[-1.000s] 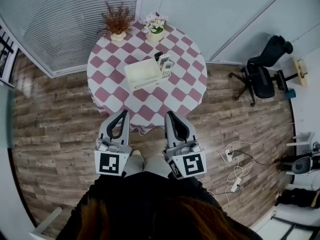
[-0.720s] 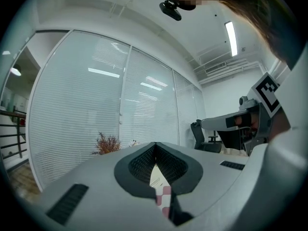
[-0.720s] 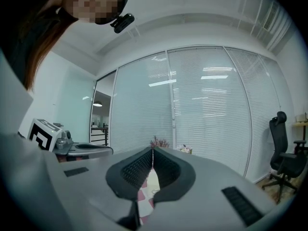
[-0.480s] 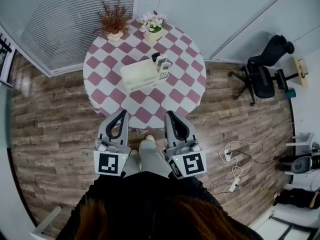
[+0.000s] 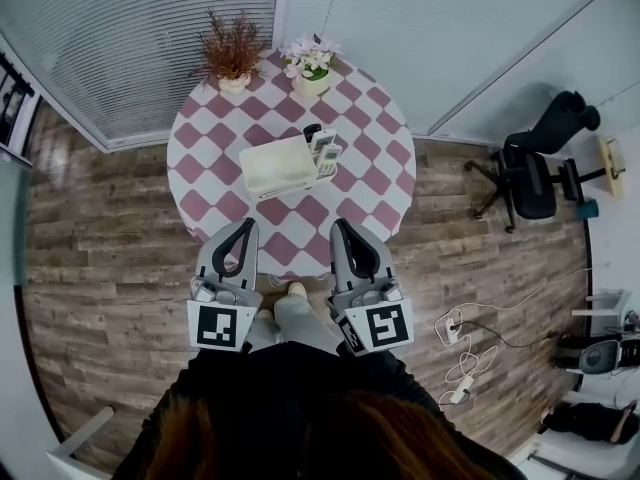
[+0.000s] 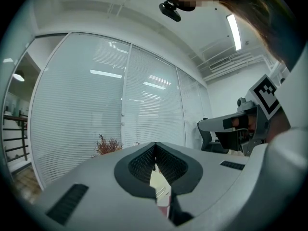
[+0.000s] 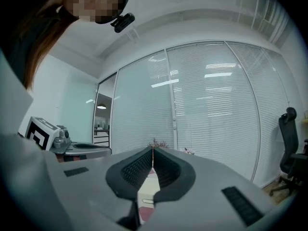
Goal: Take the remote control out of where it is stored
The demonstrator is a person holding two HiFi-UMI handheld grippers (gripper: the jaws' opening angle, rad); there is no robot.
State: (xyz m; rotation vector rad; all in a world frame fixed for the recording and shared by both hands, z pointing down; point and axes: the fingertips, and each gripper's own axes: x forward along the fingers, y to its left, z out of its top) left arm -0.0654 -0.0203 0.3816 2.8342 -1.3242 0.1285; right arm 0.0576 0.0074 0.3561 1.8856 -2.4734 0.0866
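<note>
Seen from the head camera, the left gripper (image 5: 243, 226) is held level with its jaws pressed together and nothing between them. Its tip overlaps the near rim of the round checked table (image 5: 205, 158), hiding part of that edge. In its own view the table shows only as a sliver through the hollow behind the closed jaws.

On the tabletop, a dried reddish plant (image 5: 231, 56) stands at the far rim. A white box (image 5: 277, 166) sits near the centre. The remote control (image 5: 326, 153) stands in storage against the box's right side, well apart from both grippers. How many handsets share that slot is too small to tell, and a dark item (image 5: 312, 131) just behind it cannot be identified. A pot of pale flowers (image 5: 310, 60) stands right of the dried plant.

The right gripper (image 5: 341, 228) matches the left: jaws together, empty, tip over the table's near edge. The person's body hides the floor below the grippers.

Bare wood floor (image 5: 100, 228) lies open on the table's left and right. White cables (image 5: 462, 340) trail at lower right, and one office chair (image 5: 535, 163) stands by the wall.

Counted: two grippers, two plants, one box, one table.
</note>
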